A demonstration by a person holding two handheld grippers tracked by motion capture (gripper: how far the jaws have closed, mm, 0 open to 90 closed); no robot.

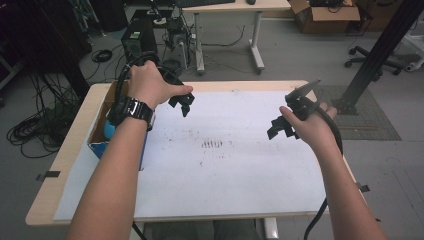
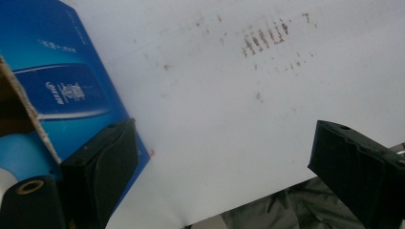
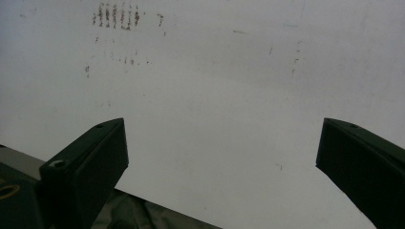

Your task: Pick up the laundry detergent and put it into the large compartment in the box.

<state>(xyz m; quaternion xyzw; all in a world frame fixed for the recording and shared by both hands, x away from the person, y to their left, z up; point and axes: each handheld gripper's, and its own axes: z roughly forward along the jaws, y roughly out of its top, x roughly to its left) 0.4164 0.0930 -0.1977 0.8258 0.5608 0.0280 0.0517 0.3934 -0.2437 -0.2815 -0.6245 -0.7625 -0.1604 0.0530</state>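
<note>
Two grippers hang over a white sheet (image 1: 235, 165) that covers most of the table (image 1: 70, 150). Near the sheet's middle is a patch of brown marks (image 1: 212, 144), the landmark here. The left gripper (image 1: 181, 102) is up and left of the marks, above the sheet, its jaws wide apart with nothing between them. The right gripper (image 1: 280, 127) is to the right of the marks, also above the sheet, jaws likewise spread and empty. Far left of the marks, at the sheet's left edge, stands an open blue box (image 1: 102, 137); in the left gripper view it lies just beside that gripper's left jaw. A watch (image 1: 131, 111) sits on the left wrist.
</note>
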